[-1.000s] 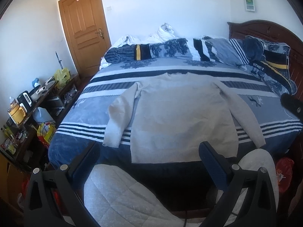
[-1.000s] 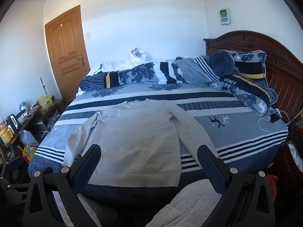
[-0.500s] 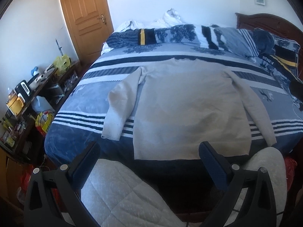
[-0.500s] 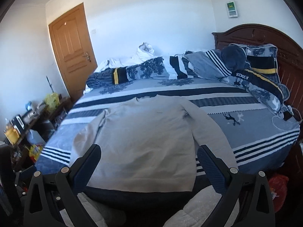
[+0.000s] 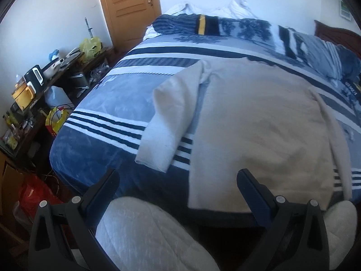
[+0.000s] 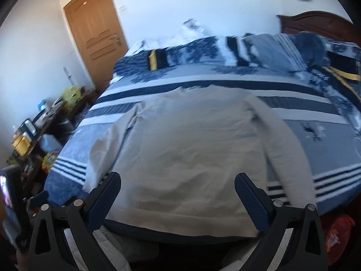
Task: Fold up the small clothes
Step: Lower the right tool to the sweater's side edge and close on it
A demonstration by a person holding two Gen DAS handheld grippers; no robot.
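A beige long-sleeved sweater (image 5: 259,124) lies flat on the blue striped bed cover (image 5: 108,103), hem toward me, both sleeves spread out. My left gripper (image 5: 178,176) is open and empty, hovering above the hem's left corner, just below the left sleeve cuff (image 5: 155,155). In the right wrist view the sweater (image 6: 187,146) fills the middle. My right gripper (image 6: 177,177) hangs wide over the hem; its jaws are closing with nothing pressed between them. The right sleeve (image 6: 284,149) runs down just right of that gripper.
Rolled quilts and pillows (image 6: 203,52) line the far side of the bed, with a dark wooden headboard (image 6: 315,24) at right. A cluttered low shelf (image 5: 33,79) and a wooden door (image 5: 128,6) stand at left. The person's quilted white trouser leg (image 5: 146,237) is below the grippers.
Both grippers have come down and forward toward the bed's near edge, so the sweater looks larger. The sweater itself has not moved.
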